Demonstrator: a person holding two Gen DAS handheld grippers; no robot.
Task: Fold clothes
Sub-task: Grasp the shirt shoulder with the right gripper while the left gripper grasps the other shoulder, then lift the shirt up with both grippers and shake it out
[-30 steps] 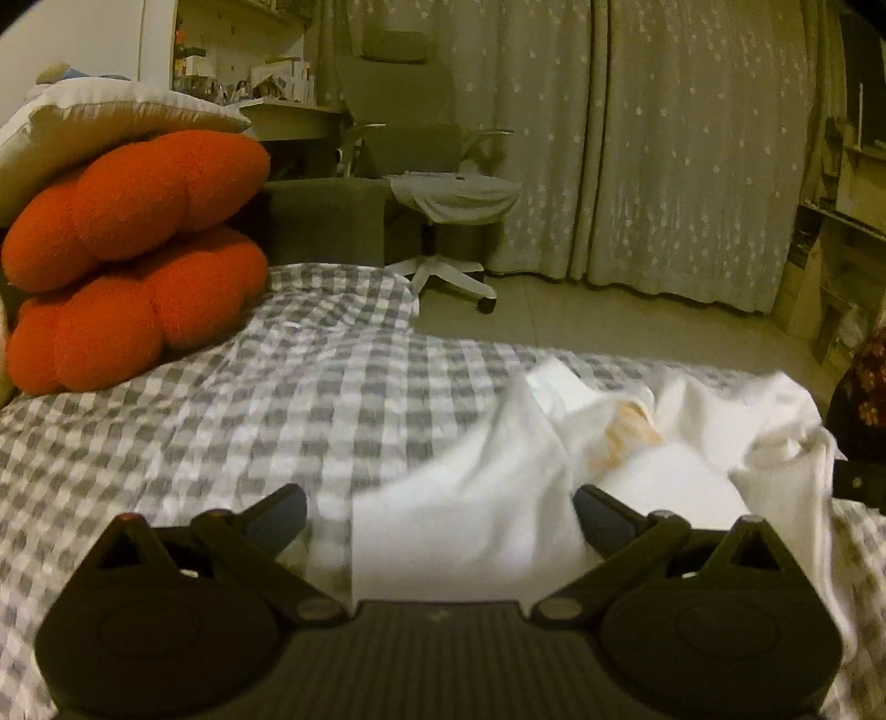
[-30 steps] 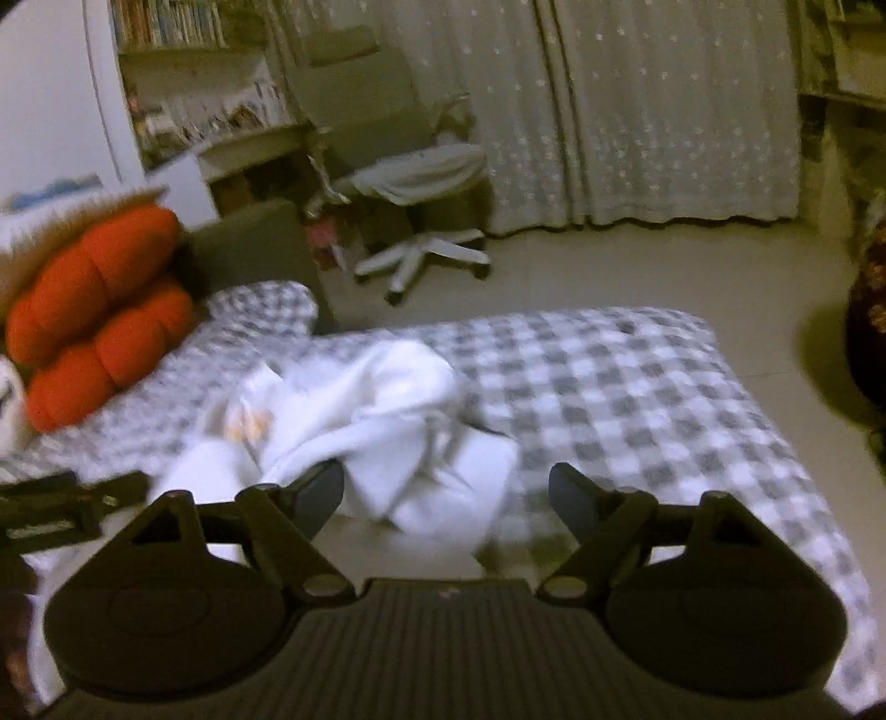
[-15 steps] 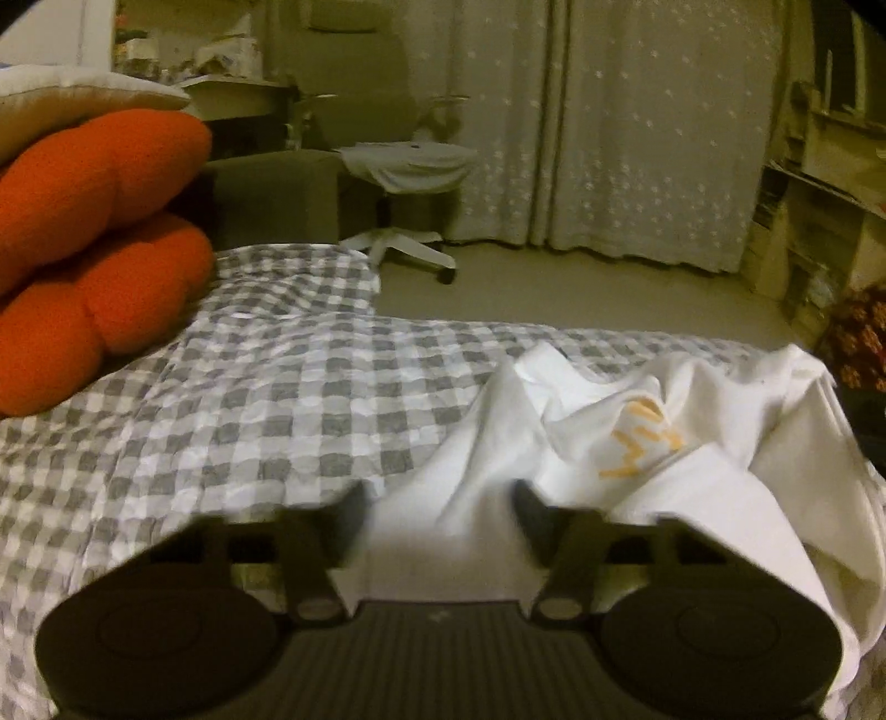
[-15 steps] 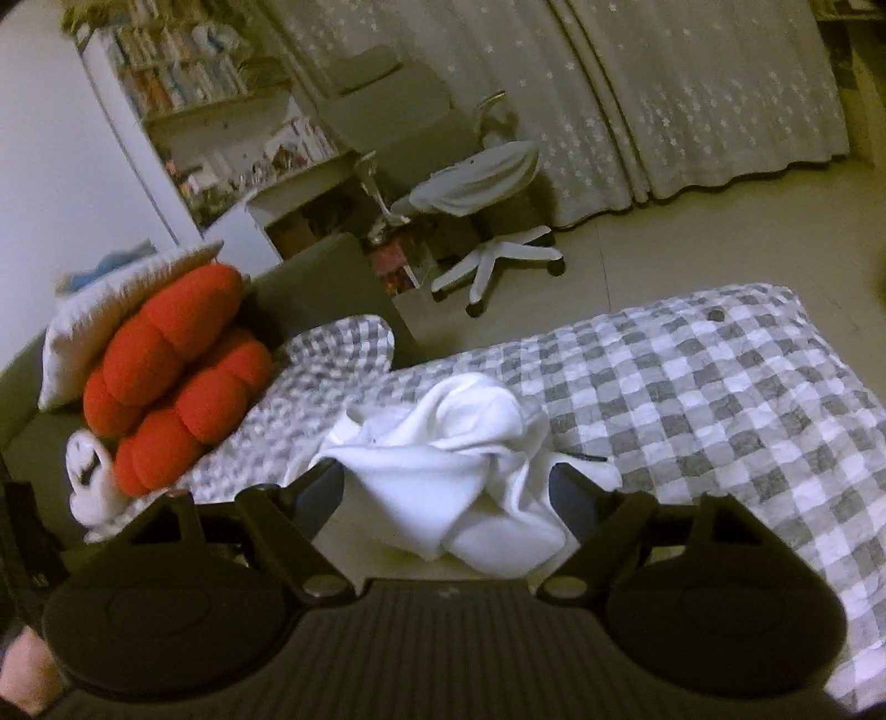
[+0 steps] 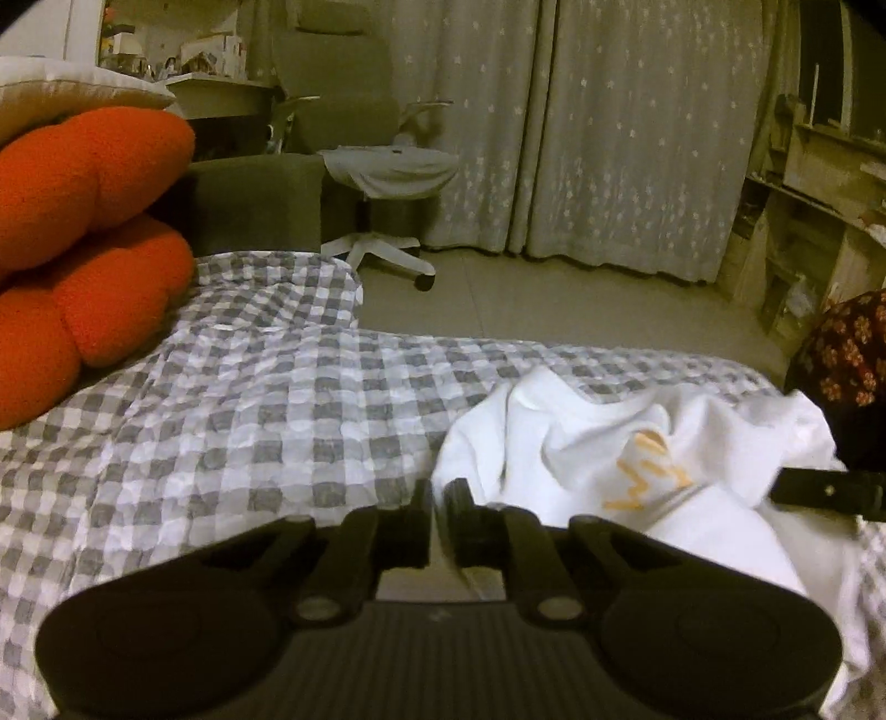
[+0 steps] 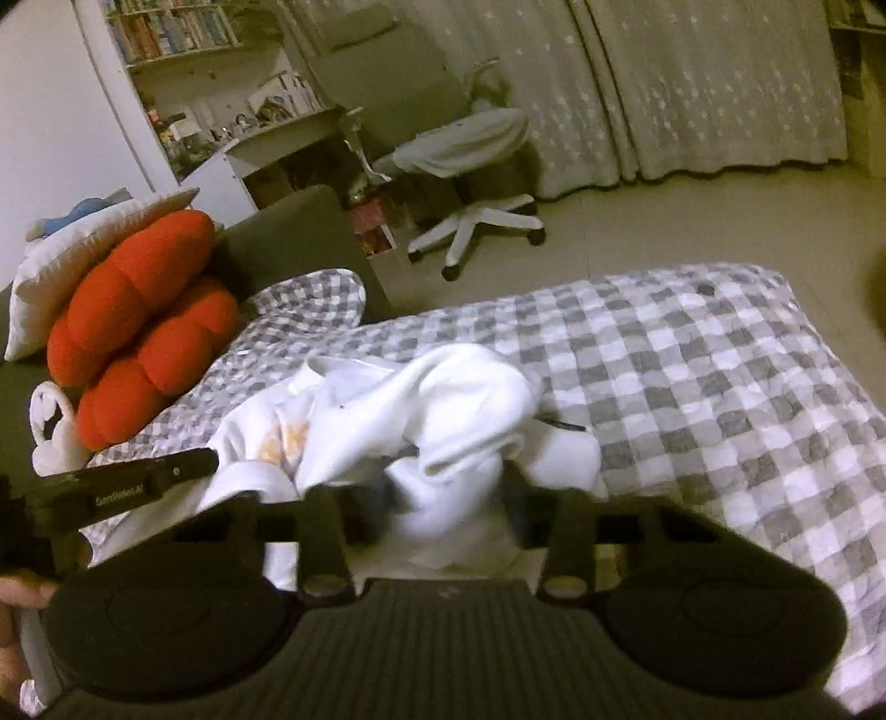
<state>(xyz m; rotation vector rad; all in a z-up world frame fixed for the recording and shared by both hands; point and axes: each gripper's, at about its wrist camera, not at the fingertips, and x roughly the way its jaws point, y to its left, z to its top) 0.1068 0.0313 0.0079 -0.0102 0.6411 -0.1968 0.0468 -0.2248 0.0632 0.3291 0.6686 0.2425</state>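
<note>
Both sets of jaws have just been closing compared with a second ago, when they stood wide apart over the cloth. Now the left hand-held gripper [image 5: 440, 498] has its jaws drawn right together, pinching the near left edge of the white T-shirt [image 5: 609, 443], with a thin strip of white fabric between the pads. The right hand-held gripper [image 6: 443, 493] has come partway in and a fat bunch of the same shirt sits between its fingers; the picture is smeared there, so I can't quite tell if the pads are already pressing on it. The shirt itself is a crumpled heap on the bed [image 6: 720, 387], on the grey-and-white checked cover, with an orange print showing in the folds. From the right wrist view the left tool pokes in from the left edge, touching the heap. Containers-wise there's not much: the only thing holding stuff is a bookshelf [image 6: 171, 27] in the far corner with rows of books, too small to read. An orange lobed cushion [image 5: 83, 249] is stacked at the head of the bed with a pale pillow [image 6: 61, 271] on top, well apart from the shirt. An office chair [image 5: 365, 144] stands by the curtains [image 5: 609, 127].
</note>
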